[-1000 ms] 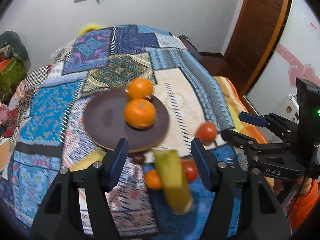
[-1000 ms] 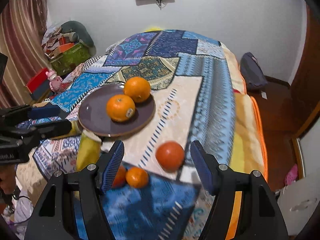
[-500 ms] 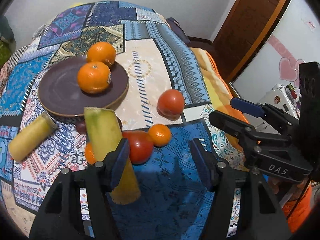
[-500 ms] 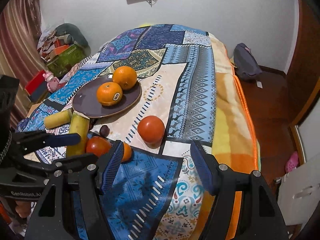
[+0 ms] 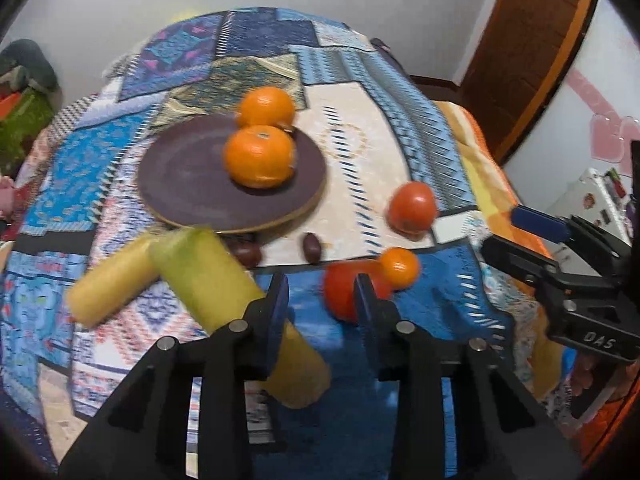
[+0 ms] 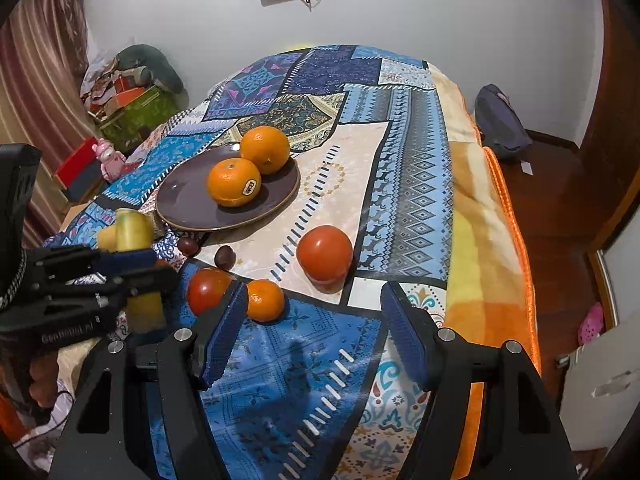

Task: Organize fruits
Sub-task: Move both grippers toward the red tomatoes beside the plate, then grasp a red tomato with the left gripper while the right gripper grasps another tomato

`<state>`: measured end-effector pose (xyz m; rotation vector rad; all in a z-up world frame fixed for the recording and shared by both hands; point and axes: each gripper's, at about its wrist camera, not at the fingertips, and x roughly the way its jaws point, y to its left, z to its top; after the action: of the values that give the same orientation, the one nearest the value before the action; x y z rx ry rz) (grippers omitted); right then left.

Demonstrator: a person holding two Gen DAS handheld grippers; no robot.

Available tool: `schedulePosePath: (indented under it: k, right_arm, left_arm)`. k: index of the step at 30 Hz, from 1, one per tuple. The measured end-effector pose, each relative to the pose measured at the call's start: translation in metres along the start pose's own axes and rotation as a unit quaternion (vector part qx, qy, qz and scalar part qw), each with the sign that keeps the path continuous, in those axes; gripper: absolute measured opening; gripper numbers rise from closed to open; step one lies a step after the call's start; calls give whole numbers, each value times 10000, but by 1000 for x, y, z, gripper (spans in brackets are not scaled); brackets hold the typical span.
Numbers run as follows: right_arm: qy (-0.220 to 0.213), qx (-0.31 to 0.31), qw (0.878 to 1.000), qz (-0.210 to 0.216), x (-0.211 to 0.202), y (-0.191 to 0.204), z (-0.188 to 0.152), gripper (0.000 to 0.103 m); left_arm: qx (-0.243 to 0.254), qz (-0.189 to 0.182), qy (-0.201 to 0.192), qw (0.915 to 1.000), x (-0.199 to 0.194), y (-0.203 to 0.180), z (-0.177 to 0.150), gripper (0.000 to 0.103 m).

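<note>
Closing on nothing, our left fingers (image 5: 280, 300) straddle bare blanket, tomato (image 5: 340, 290) just right; our right fingers (image 6: 224, 328) stand apart.

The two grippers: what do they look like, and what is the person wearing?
Both are matte black plastic with silver screw heads and blue ribbed pads on the fingers. The left gripper bears faint white lettering in the right wrist view; the right gripper is marked "DAS" in the left wrist view. An orange sleeve shows beneath it.
</note>
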<state>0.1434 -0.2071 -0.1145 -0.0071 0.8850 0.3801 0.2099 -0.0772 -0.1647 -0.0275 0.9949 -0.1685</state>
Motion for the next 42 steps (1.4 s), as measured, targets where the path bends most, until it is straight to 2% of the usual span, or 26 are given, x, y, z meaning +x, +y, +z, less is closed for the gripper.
schedulePosePath:
  k: [2, 4, 8, 11, 14, 20, 25, 30, 35, 42]
  right_arm:
    - [-4, -9, 10000, -2, -1, 1, 0, 66]
    - [-8, -25, 10000, -12, -1, 3, -1, 66]
    - [8, -14, 10000, -28, 1, 3, 0, 66]
    - [37, 25, 10000, -32, 6, 3, 0, 66]
    - [48, 48, 10000, -21, 7, 3, 1, 66]
    - [64, 54, 10000, -49, 9, -1, 2, 66]
    - [95, 101, 9999, -49, 13, -6, 1, 66]
    - [183, 108, 9998, -53, 23, -11, 0, 66]
    - [226, 196, 9996, -6, 34, -15, 4, 66]
    - [323, 128, 9994, 2, 56, -13, 11, 66]
  left_arm:
    - [-129, 230, 45, 9996, 0, 14, 0, 41]
    - [-376, 311, 164, 9987, 5, 34, -3, 42]
    - [-721, 99, 260, 9970, 4, 57, -11, 42]
    - [-560, 28, 143, 9983, -5, 48, -11, 43]
    - [-288, -109, 24, 9995, -11, 27, -9, 49]
    - [44, -398, 190, 9990, 6, -9, -7, 49]
    - [-36, -571, 489, 9972, 28, -18, -10, 49]
    - [-111, -583, 548, 9967, 42, -22, -5, 49]
    - [-69, -549, 480, 9973, 49, -24, 1, 49]
    - [-221, -727, 368, 9964, 53, -16, 8, 48]
